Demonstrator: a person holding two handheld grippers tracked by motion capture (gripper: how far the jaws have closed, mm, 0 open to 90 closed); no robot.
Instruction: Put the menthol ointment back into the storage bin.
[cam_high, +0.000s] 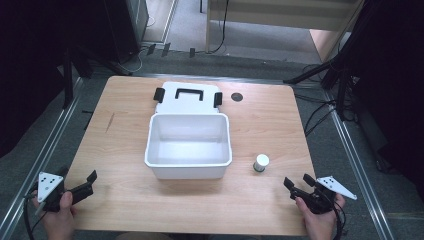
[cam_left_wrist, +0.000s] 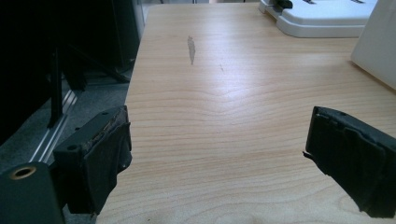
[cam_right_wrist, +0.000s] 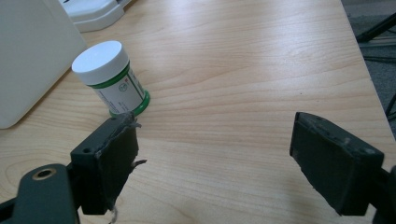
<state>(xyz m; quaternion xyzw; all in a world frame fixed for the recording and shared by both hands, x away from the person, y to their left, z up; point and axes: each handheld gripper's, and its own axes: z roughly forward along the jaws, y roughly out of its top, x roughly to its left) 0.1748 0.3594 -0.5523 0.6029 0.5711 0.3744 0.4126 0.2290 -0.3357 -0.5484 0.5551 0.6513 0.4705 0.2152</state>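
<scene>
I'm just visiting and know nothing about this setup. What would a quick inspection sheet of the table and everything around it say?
Surface: light wooden table, small scuff mark near its left side.
Job's things: open, empty white plastic box; its white lid with black handle and clips lying flat behind it; small white-capped jar with green trim standing upright right of the box.
Clutter: round black disc at far edge.
Grippers: left gripper and right gripper both open, empty.
Cables: black cables on floor at right.
Surroundings: grey floor, black stands.

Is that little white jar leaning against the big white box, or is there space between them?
Apart. The high view shows bare wood between the jar and the box; the right gripper view shows the same gap.
</scene>
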